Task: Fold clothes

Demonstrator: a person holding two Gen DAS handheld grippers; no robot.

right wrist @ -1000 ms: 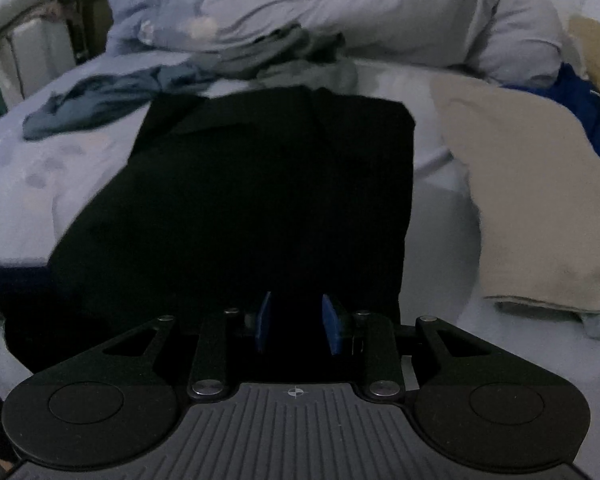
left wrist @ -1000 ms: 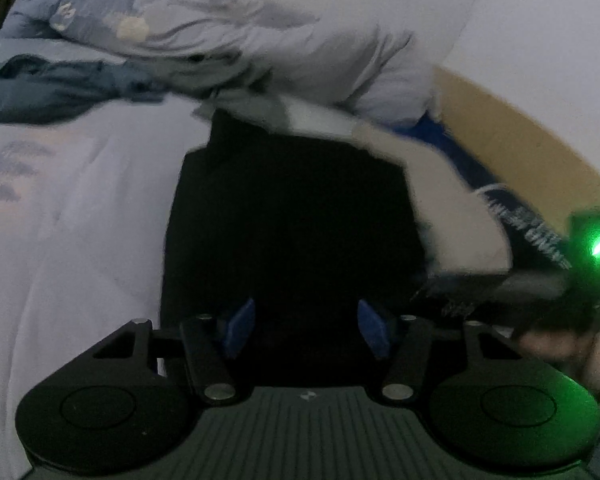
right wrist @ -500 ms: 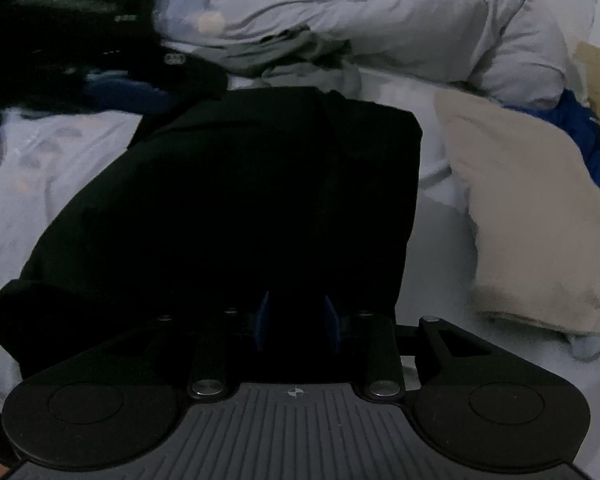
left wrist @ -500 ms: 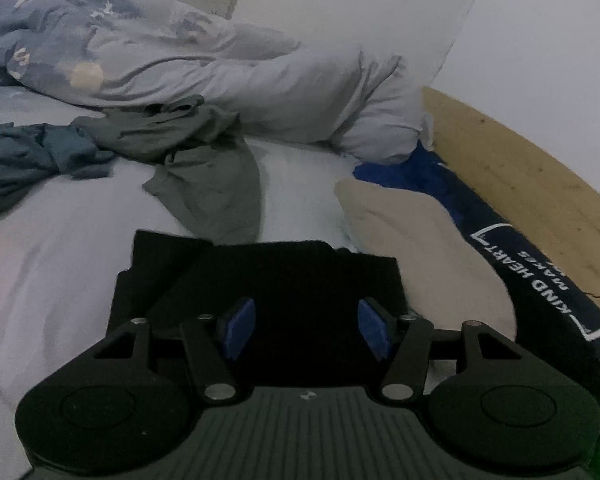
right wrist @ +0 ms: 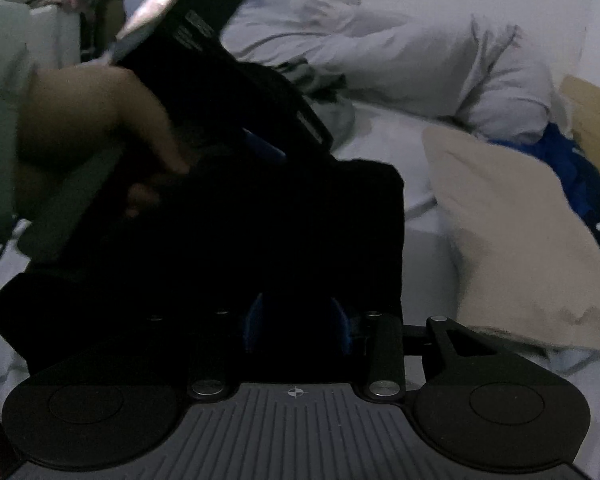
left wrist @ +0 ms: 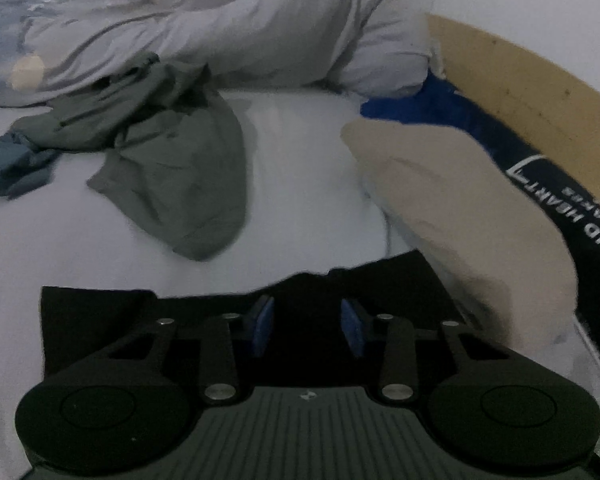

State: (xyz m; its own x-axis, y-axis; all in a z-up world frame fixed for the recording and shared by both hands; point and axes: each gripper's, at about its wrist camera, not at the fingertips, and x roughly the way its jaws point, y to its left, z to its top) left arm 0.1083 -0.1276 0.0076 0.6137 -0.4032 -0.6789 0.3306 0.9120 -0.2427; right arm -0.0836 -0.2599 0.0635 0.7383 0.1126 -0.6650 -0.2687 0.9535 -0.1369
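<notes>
A black garment (right wrist: 300,232) lies spread on the bed, and its far edge (left wrist: 380,280) shows in the left wrist view. My left gripper (left wrist: 307,326) hovers at that far edge. Its jaws are closing with black cloth between the blue pads, which still stand apart. From the right wrist view, the left gripper (right wrist: 262,148) reaches across the garment from the upper left, with a person's hand (right wrist: 100,120) holding it. My right gripper (right wrist: 297,324) is at the garment's near edge with dark cloth between its pads. It is too dark to see if they press.
A beige folded cloth (left wrist: 460,208) lies to the right, touching the garment's corner. A grey-green garment (left wrist: 180,160) and a blue one (left wrist: 4,168) lie crumpled further back. Pillows and a duvet (left wrist: 260,32) line the head end. A wooden bed frame (left wrist: 520,92) and dark blue printed cloth (left wrist: 580,220) sit far right.
My left gripper swept across the black garment to its far edge and its pads drew closer. In the right wrist view the left gripper and hand now cover the upper left.
</notes>
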